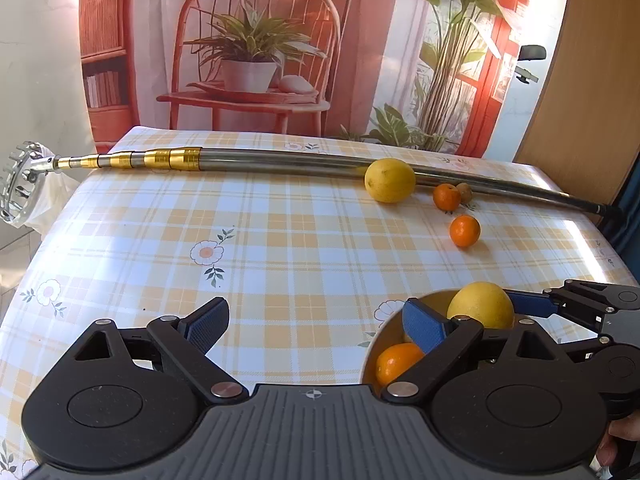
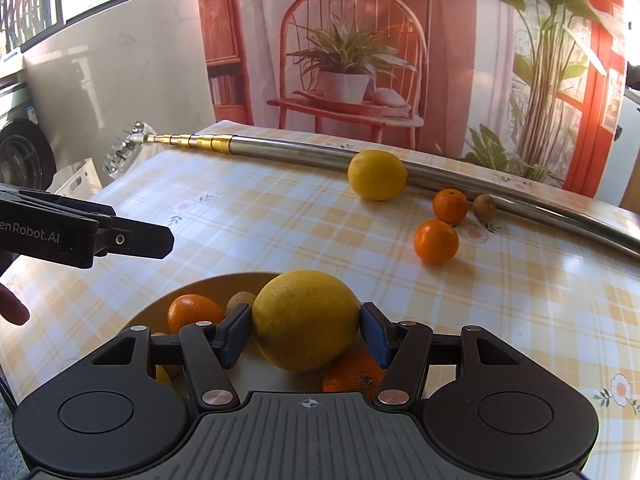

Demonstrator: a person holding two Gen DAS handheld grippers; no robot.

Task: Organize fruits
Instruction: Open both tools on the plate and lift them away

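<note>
My right gripper is shut on a large yellow lemon, held just above a pale bowl. Two oranges and a small brown fruit lie in that bowl. In the left wrist view the same lemon hangs over the bowl at lower right. My left gripper is open and holds nothing, left of the bowl. Loose on the checked tablecloth further back are a second lemon, two oranges and a small brown fruit.
A long telescopic metal pole lies across the far side of the table, its toothed head overhanging the left edge. The loose fruits rest against or near it. A printed backdrop hangs behind the table. A white crate stands off the left edge.
</note>
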